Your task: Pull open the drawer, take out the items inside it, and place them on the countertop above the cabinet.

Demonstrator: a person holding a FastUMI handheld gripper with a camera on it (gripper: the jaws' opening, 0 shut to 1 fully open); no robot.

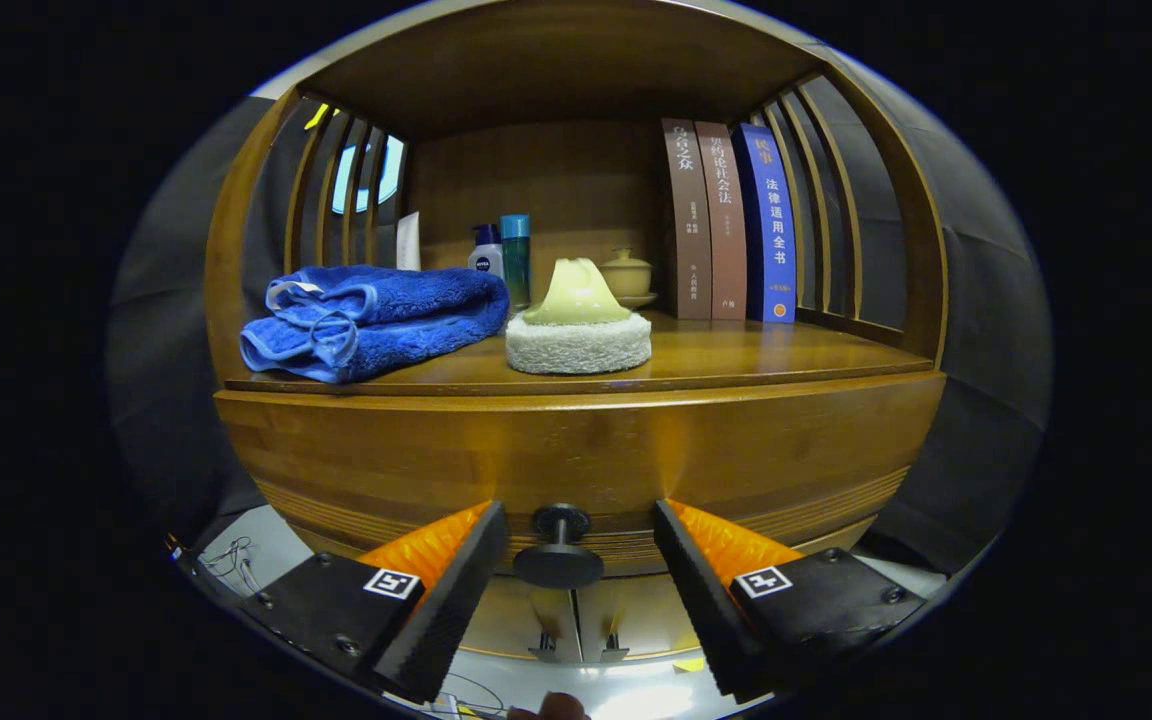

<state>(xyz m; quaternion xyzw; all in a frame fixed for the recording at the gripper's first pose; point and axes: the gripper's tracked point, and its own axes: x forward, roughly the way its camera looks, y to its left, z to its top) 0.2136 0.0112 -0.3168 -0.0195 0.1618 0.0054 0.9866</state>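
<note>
A wooden cabinet has a closed drawer front (pixel 576 455) under its countertop (pixel 736 355). The drawer's dark round knob (pixel 558 560) sits between my two fingers, with a gap on either side of it. My gripper (pixel 576 545) is open around the knob and neither finger touches it. On the countertop lie a folded blue towel (pixel 371 318) at the left and a white round sponge with a pale yellow top (pixel 578 325) in the middle. The drawer's inside is hidden.
At the back of the shelf stand two bottles (pixel 501 255), a small lidded cup (pixel 626 275) and three upright books (pixel 731 225) at the right. Slatted wooden sides close the shelf left and right. A pale floor (pixel 626 695) lies below the cabinet.
</note>
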